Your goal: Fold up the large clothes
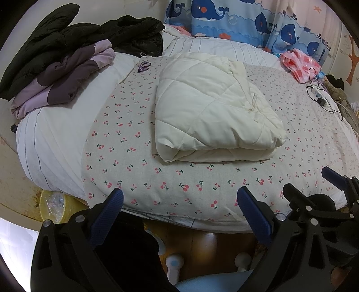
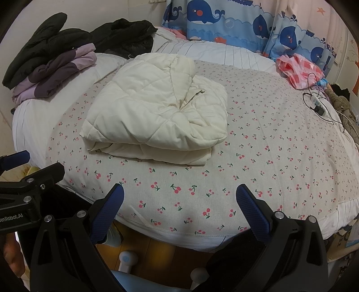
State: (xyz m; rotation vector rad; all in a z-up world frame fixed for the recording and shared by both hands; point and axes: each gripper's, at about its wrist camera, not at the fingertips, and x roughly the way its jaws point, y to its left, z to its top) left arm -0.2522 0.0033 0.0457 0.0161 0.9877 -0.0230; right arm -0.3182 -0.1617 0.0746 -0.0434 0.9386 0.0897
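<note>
A cream quilted garment (image 1: 213,112) lies folded into a thick rectangle in the middle of the cherry-print bed cover (image 1: 134,175); the right wrist view shows the same cream garment (image 2: 157,116) left of centre. My left gripper (image 1: 179,200) hangs open over the bed's near edge, well short of the bundle, nothing between its blue pads. My right gripper (image 2: 179,195) is open too, above the near edge of the bed cover (image 2: 269,146), empty. The right gripper (image 1: 332,182) appears at the left wrist view's right edge. The left gripper (image 2: 20,166) shows at the right wrist view's left edge.
A purple folded garment (image 1: 62,78) and black jackets (image 1: 89,33) pile at the bed's far left. A pink checked bag (image 1: 300,65) and a power strip with cables (image 1: 318,94) lie at the right. Whale-print curtains (image 1: 235,18) hang behind. Wooden floor (image 1: 208,249) lies below the bed edge.
</note>
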